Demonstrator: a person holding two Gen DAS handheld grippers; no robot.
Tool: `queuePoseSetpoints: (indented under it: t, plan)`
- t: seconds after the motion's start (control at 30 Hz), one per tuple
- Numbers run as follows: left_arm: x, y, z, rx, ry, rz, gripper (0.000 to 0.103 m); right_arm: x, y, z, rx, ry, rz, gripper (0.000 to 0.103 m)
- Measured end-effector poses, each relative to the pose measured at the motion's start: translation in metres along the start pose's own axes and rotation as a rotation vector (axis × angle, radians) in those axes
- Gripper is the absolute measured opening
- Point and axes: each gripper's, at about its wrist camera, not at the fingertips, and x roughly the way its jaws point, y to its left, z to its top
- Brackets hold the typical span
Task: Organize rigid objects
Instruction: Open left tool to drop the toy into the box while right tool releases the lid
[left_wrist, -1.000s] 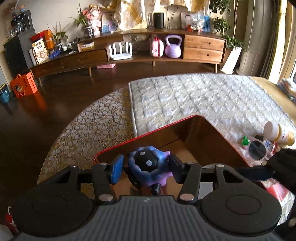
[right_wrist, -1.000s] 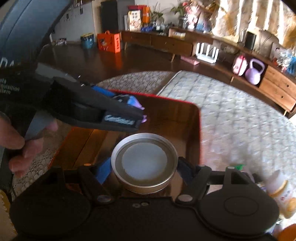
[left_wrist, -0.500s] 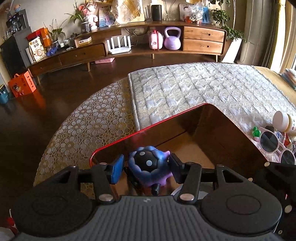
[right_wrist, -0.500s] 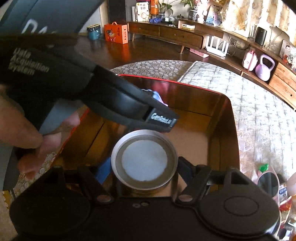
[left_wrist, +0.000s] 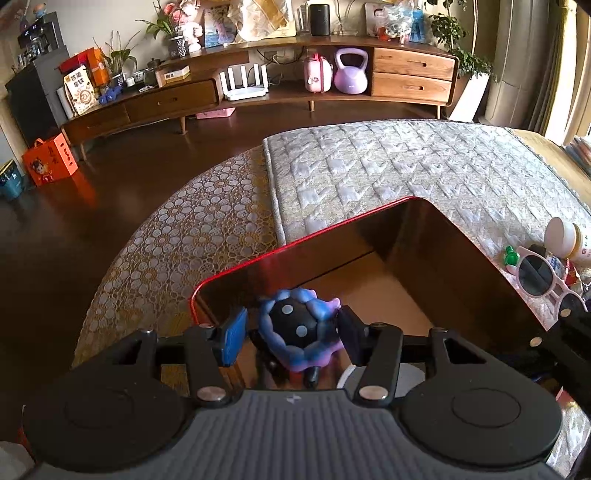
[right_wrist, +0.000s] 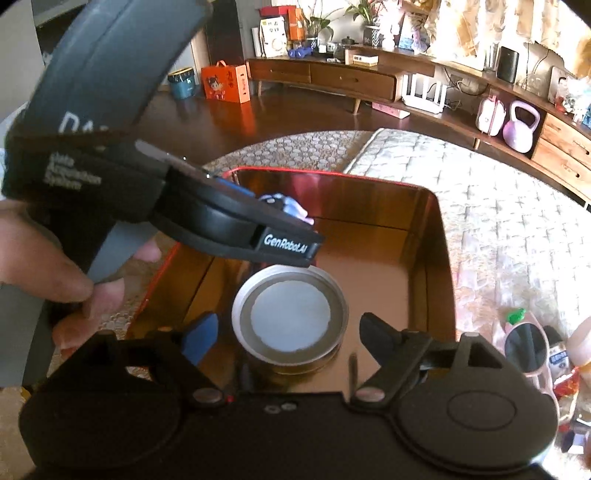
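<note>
A red-rimmed box with shiny brown walls lies on the bed. My left gripper holds a blue-purple spiky toy over the box's near left corner; its jaws look slightly wider than the toy. The toy and the left gripper also show in the right wrist view. My right gripper is open around a round metal tin that sits on the box floor.
To the right of the box lie pink sunglasses, a white bottle and a small green item. Quilted mattress beyond the box. A wooden sideboard stands across the dark floor.
My right gripper's jaws have opened off the metal tin, which now rests in the box. My left gripper has come lower over the box and its jaws have widened a little around the toy.
</note>
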Motion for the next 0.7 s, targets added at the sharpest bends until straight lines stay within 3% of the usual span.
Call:
queuePoseSetpoints:
  t: [0.17, 0.7]
  plan:
    - [-0.015, -0.001, -0.002, -0.01, -0.015, -0.001, 0.06, -0.023, -0.003, 0.001, 0.029, -0.04, 0.003, 0.085]
    - [-0.091, -0.028, -0.005, -0.03, -0.123, -0.033, 0.064, -0.107, -0.033, -0.024, 0.127, -0.147, -0.009, 0.098]
